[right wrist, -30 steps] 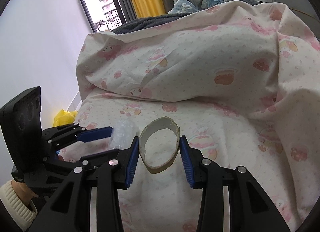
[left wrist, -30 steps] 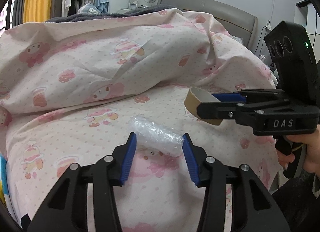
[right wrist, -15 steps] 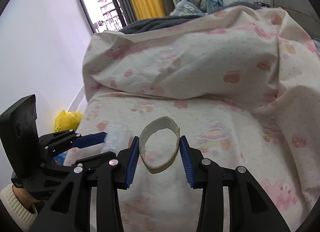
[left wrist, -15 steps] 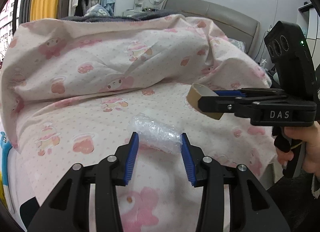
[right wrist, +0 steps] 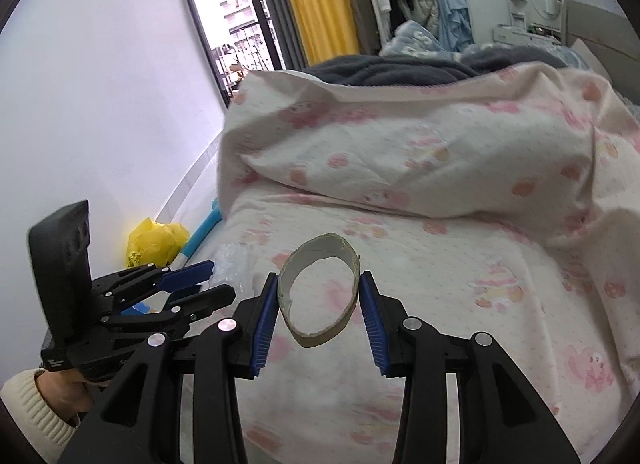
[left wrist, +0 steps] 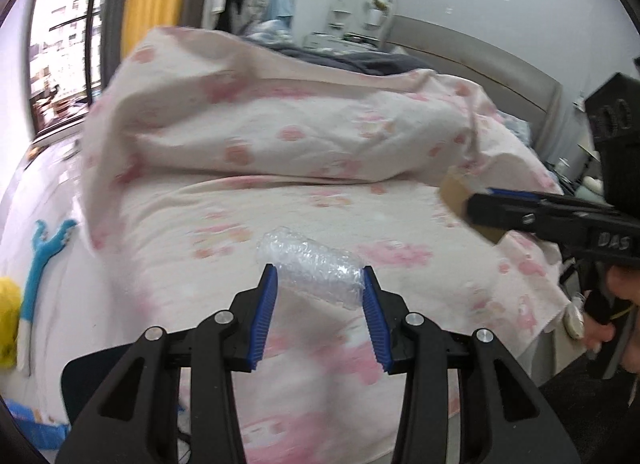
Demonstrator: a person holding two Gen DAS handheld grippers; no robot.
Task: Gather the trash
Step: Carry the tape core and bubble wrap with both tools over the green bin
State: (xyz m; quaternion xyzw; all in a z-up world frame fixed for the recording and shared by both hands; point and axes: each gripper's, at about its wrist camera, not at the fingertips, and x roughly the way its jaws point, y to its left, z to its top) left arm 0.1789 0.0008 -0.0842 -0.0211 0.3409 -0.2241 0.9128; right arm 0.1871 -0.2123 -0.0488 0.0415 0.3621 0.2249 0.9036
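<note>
My left gripper [left wrist: 319, 284] is shut on a roll of clear bubble wrap [left wrist: 312, 266] and holds it above the bed. My right gripper [right wrist: 319, 292] is shut on a squashed cardboard tape ring [right wrist: 320, 294], also lifted off the bed. The right gripper with the cardboard ring [left wrist: 456, 192] shows at the right of the left wrist view. The left gripper [right wrist: 188, 280] with the bubble wrap [right wrist: 232, 268] shows at the left of the right wrist view.
A pink cartoon-print duvet [left wrist: 304, 136] is heaped on the bed [right wrist: 440, 264]. A yellow bag [right wrist: 154, 242] and a blue toy [left wrist: 44, 248] lie on the floor to the left. Window, yellow curtain [right wrist: 316, 0] and hanging clothes stand behind.
Both grippers have pulled back from the bed and turned left while holding their items; the window, floor and yellow bag have come into view.
</note>
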